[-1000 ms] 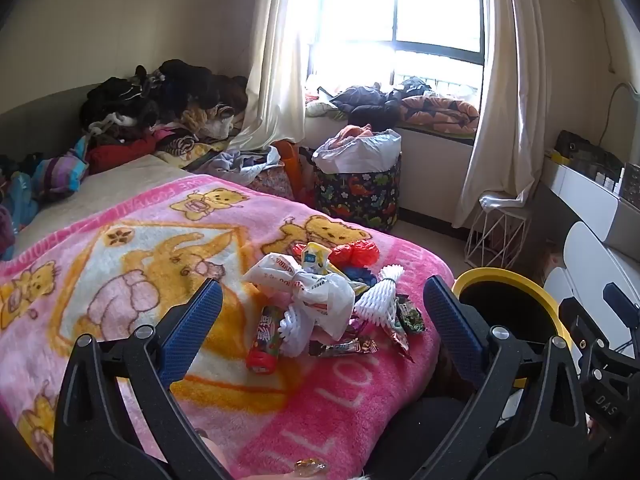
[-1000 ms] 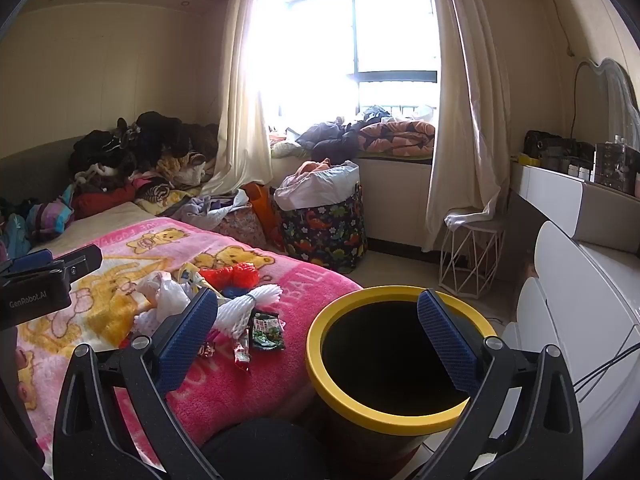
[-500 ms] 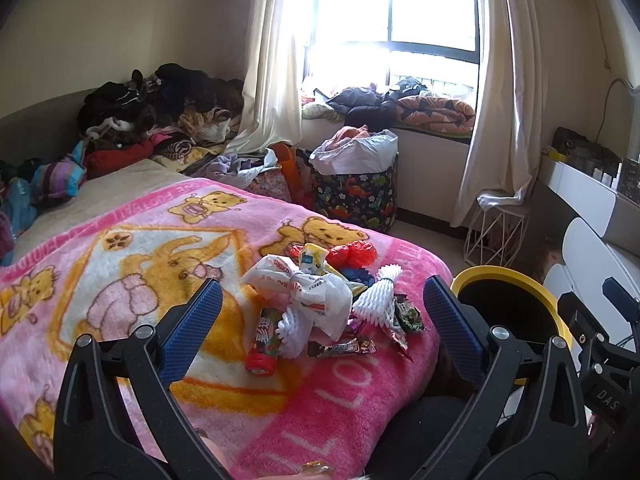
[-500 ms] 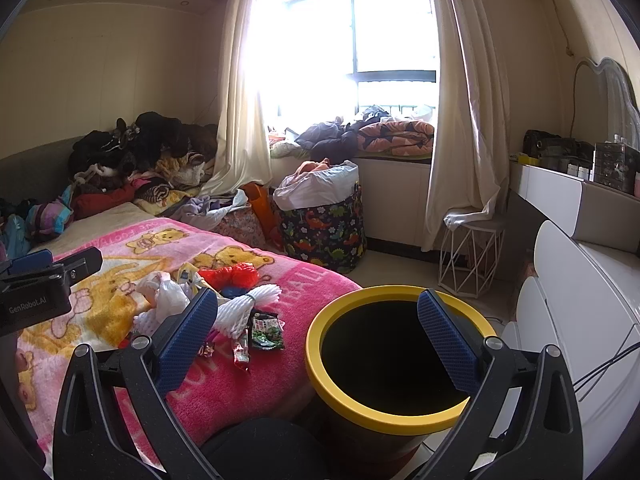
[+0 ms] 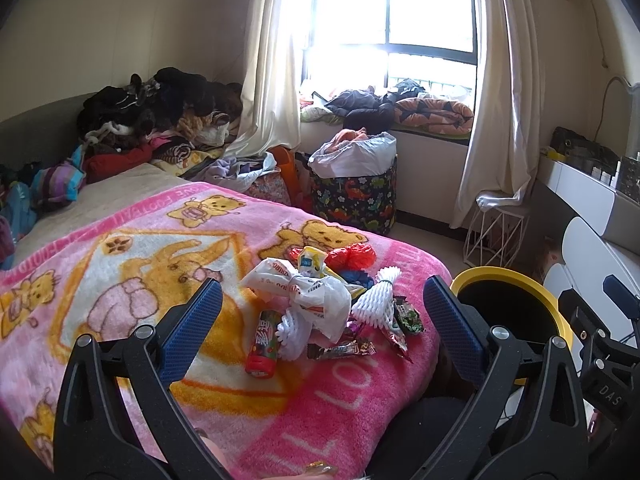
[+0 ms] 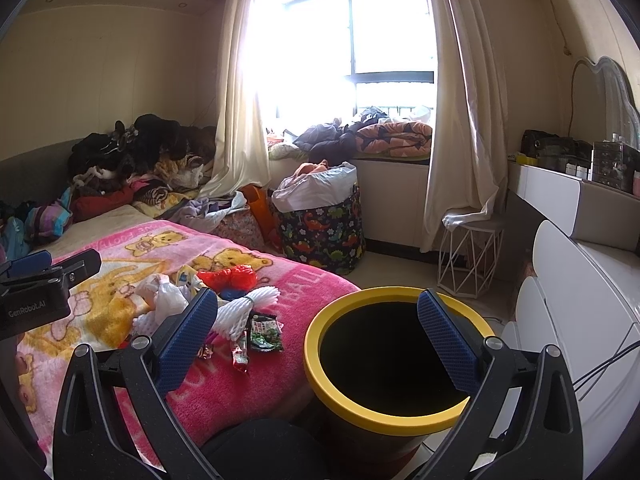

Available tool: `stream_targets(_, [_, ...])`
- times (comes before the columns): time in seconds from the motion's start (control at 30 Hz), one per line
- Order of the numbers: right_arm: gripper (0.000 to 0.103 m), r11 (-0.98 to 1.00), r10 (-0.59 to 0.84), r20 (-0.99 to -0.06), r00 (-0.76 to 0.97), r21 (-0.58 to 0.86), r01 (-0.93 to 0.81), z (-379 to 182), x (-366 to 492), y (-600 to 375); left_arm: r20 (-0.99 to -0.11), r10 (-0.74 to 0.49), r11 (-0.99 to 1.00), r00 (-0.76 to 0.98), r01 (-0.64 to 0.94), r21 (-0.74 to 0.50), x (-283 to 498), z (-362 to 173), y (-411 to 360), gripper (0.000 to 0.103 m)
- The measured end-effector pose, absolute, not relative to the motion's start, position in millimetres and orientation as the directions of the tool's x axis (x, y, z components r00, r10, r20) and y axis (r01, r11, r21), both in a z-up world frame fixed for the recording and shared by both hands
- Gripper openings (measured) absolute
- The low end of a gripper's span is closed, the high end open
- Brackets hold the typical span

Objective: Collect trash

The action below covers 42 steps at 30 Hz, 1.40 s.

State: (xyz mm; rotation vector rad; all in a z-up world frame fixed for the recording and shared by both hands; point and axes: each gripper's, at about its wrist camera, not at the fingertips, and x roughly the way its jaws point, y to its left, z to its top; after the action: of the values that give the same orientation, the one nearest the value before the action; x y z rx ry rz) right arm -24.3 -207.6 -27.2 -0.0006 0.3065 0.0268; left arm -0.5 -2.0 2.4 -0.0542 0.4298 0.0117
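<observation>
A heap of trash lies on the pink blanket (image 5: 120, 264): a crumpled white plastic bag (image 5: 308, 292), a white foam net (image 5: 376, 300), a red tube (image 5: 264, 340), snack wrappers (image 5: 340, 350) and a red bag (image 5: 352, 256). My left gripper (image 5: 320, 320) hovers open just short of the heap, nothing between its fingers. A yellow-rimmed bin (image 6: 396, 360) stands on the floor beside the bed corner. My right gripper (image 6: 316, 344) is open above the bin's near rim, holding nothing. The foam net (image 6: 244, 308) and a green wrapper (image 6: 264, 332) also show in the right wrist view.
Clothes are piled at the bed's far end (image 5: 160, 112). A dinosaur-print basket (image 5: 354, 196) and a white wire stool (image 6: 470, 260) stand on the floor by the window. A white dresser (image 6: 580, 280) runs along the right.
The left gripper's view has shifted slightly, bringing the trash heap a little nearer. The right gripper has stayed over the bin. Both remain open.
</observation>
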Motion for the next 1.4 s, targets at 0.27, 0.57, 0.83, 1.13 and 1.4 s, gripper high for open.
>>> stream_targets(0.27, [0.097, 1.0, 0.026, -0.3, 0.954, 0.004, -0.026, -27, -23, -208, -0.407, 0.0, 0.999, 0.914, -0.018, -0.041, 1, 5, -3, 0.092])
stream_targets(0.57, [0.097, 1.0, 0.026, -0.299, 0.954, 0.007, -0.025, -26, -24, -209, -0.404, -0.001, 0.999, 0.915, -0.018, -0.043, 0, 7, -3, 0.092])
stream_targets(0.83, [0.097, 1.0, 0.027, -0.3, 0.954, 0.007, -0.026, -27, -24, -209, -0.403, -0.003, 0.999, 0.915, -0.017, -0.046, 0, 8, -3, 0.092])
stream_targets(1.13, [0.097, 0.996, 0.09, -0.334, 0.938, 0.012, -0.091, -29, -16, -198, -0.406, 0.004, 0.998, 0.914, -0.031, -0.061, 3, 7, 4, 0.092])
stream_targets(1.4, [0.097, 0.983, 0.176, -0.367, 0.913, 0.011, -0.184, -31, 4, -173, -0.432, 0.046, 0.99, 0.901, -0.097, -0.098, 15, -1, 31, 0.092])
